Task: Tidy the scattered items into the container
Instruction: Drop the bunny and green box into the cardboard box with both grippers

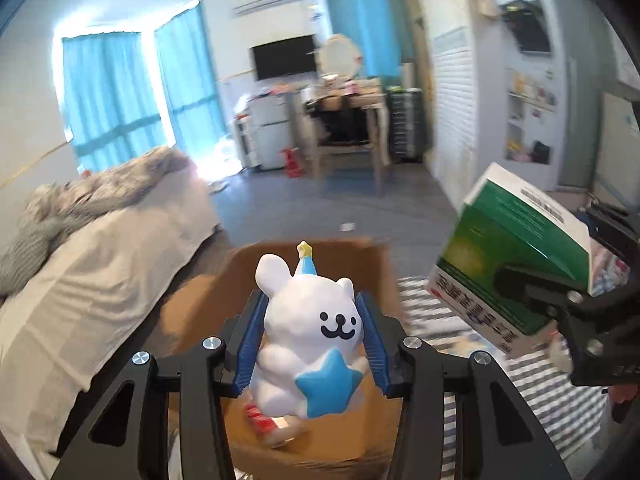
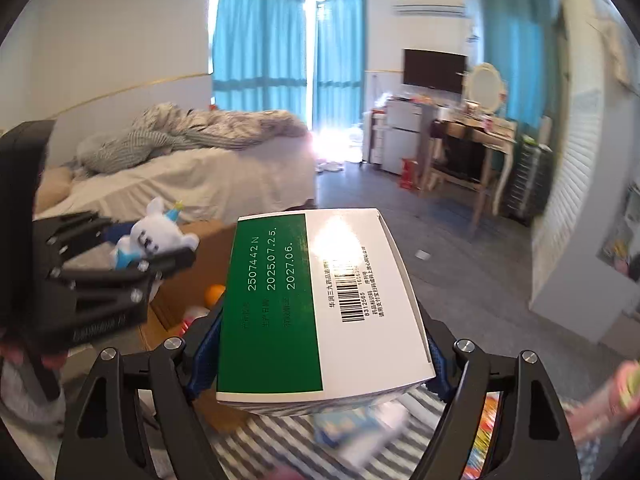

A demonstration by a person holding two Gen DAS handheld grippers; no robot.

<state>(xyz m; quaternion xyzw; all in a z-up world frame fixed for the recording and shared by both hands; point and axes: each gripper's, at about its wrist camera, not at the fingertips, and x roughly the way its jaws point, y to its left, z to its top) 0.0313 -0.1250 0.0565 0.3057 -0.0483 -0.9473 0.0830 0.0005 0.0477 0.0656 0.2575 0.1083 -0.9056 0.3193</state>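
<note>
Green-and-white carton (image 2: 320,304), printed "2507442 N, 2025.07.25., 2027.06." beside a barcode, is pinched by the right gripper (image 2: 320,356); the left gripper (image 1: 314,340) pinches a glossy white bear (image 1: 310,336) above the cardboard box (image 1: 208,304).

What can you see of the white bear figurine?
The white bear figurine looks glossy, like hard plastic or ceramic: round ears, black smiling face, blue party hat with a yellow star tip, blue star at its belly. It sits roughly upright, clamped at both sides by the left gripper and its blue ribbed pads, held above the open cardboard box.
</note>
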